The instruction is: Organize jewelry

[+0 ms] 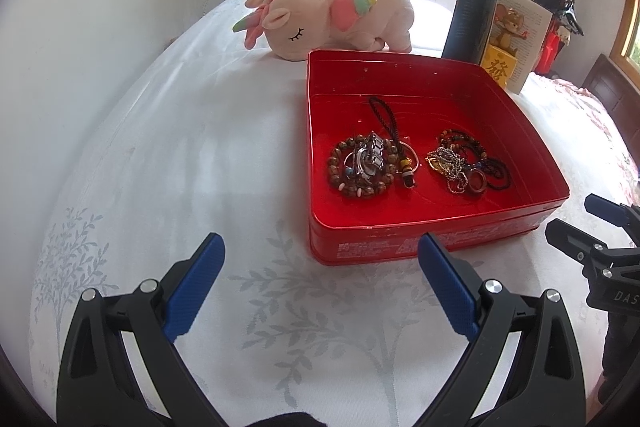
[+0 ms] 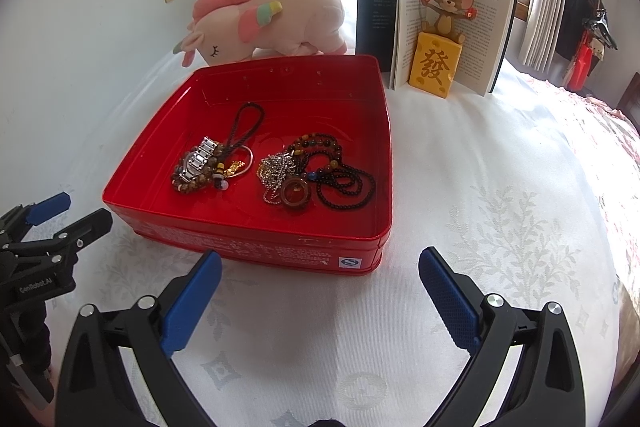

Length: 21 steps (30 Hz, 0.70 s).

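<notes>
**Jewelry heaped in a red tin, both grippers wide and empty**

Jewelry lies in two loose piles on the floor of a shallow, square red metal tin (image 1: 436, 227) (image 2: 248, 243), which sits on a white bedspread with a pale grey leaf pattern (image 1: 160, 167) (image 2: 500, 187). The left pile is a brown wooden bead bracelet (image 1: 360, 169) (image 2: 196, 179) with a silver link-band wristwatch (image 1: 370, 155) (image 2: 198, 159) resting on top of it, and a dark braided cord loop (image 1: 384, 117) (image 2: 248, 123) trailing away toward the tin's far wall. The right pile, just beside it, tangles a silver ball chain (image 1: 454, 167) (image 2: 276, 171), a round amber ring pendant (image 1: 478, 183) (image 2: 295, 193) and a long strand of dark beads (image 1: 498, 167) (image 2: 344, 183).

The left gripper (image 1: 320, 283) hovers over the bedspread in front of the tin's near left corner, its blue-padded jaws spread wide with nothing between them. The right gripper (image 2: 320, 291) (image 1: 580, 227) sits before the near right corner, jaws likewise spread and empty.

Behind the tin lies a pink plush unicorn with a pastel wing (image 1: 332, 15) (image 2: 272, 23). To its right an open book stands upright (image 1: 480, 23) (image 2: 436, 11), with a brown cartoon mouse figurine on a yellow cheese-shaped block (image 1: 502, 43) (image 2: 438, 43) in front of its pages.
</notes>
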Available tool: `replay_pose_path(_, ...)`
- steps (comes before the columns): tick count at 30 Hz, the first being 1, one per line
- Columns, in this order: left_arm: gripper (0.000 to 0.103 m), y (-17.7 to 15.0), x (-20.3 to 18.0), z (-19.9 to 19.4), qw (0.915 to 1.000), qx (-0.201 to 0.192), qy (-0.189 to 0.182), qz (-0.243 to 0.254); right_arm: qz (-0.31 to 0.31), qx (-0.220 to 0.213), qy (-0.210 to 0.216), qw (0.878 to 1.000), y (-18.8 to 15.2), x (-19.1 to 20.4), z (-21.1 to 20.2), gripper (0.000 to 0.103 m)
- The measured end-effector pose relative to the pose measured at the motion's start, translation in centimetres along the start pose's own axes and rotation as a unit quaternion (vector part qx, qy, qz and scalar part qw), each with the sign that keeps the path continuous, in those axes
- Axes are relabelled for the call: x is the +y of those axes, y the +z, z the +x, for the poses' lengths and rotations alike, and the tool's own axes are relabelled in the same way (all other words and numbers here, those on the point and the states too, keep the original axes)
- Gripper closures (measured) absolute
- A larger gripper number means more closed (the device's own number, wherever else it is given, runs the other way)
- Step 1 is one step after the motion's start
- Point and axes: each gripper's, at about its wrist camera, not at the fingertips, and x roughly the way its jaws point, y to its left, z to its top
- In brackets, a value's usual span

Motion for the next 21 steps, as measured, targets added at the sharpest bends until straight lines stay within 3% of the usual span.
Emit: replay_pose_path(21, 0.007, -0.02, -0.13, 0.06, 1.0000, 0.000, 0.001, 0.002, -0.002, 0.001, -0.001, 1.000, 0.06, 0.04, -0.02, 0.004)
